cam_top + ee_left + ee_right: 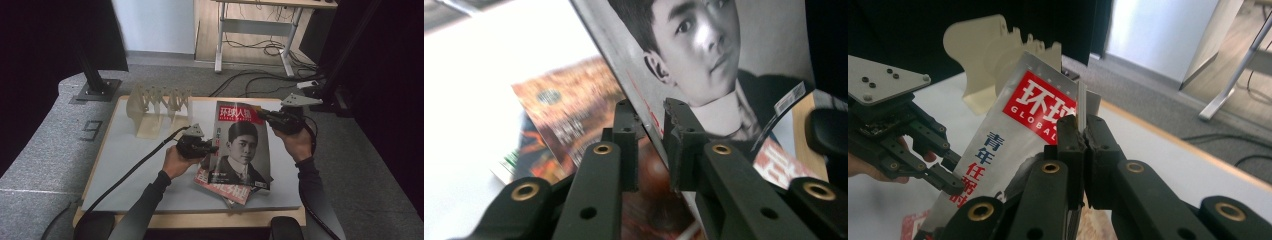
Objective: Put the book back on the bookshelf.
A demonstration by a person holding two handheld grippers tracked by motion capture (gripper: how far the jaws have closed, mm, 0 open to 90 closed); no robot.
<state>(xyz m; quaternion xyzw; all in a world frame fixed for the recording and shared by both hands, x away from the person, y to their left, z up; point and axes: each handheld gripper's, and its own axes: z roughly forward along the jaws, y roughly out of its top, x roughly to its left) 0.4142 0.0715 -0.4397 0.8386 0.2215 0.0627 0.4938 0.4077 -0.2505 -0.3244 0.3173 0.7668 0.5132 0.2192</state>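
— Where is the portrait magazine (242, 145) sitting?

— It is being held tilted above the counter (130, 165), over a pile of other magazines (225, 189). The left gripper (206, 148) is pinching its left edge, jaws narrowed onto the cover.

— And the right gripper (261, 115)?

— It is clamping the top right corner, jaws pressing tight by the red title block. A pale rack (157, 107) is standing at the counter's far left.

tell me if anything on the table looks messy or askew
The magazines left on the table lie fanned and crooked, one poking over the front edge. The top magazine is lifted and tilted, pinched by the left gripper and right gripper. The rack looks fine.
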